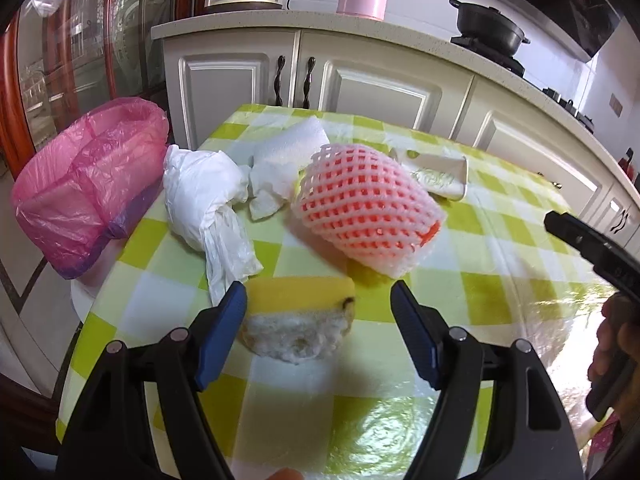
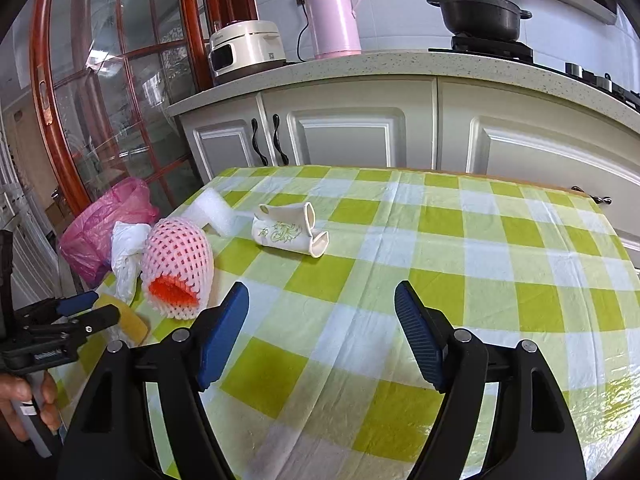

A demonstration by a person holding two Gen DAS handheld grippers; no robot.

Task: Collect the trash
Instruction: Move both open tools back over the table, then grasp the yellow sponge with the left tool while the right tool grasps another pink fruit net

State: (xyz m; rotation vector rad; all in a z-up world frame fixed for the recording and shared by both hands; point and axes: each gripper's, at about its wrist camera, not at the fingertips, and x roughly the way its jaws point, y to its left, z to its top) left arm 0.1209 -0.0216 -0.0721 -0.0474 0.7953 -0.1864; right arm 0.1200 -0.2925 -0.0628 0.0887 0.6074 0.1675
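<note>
My left gripper (image 1: 318,312) is open, its jaws on either side of a yellow sponge (image 1: 298,316) with a dirty white underside on the checked table. Behind it lie a white plastic bag (image 1: 202,196), a white foam sheet (image 1: 290,156), a pink foam fruit net (image 1: 362,204) and a crushed paper cup (image 1: 438,174). A bin with a pink liner (image 1: 86,184) stands off the table's left edge. My right gripper (image 2: 322,316) is open and empty over the tablecloth. In the right wrist view the net (image 2: 178,262), cup (image 2: 290,230), sponge (image 2: 128,316) and left gripper (image 2: 86,310) show.
The table with its green-and-white checked cloth (image 2: 460,264) stands before white kitchen cabinets (image 2: 348,136). On the counter are a rice cooker (image 2: 246,48), a pink thermos (image 2: 334,12) and a black pot (image 2: 480,14). A glass door with a red frame (image 2: 100,92) is at left.
</note>
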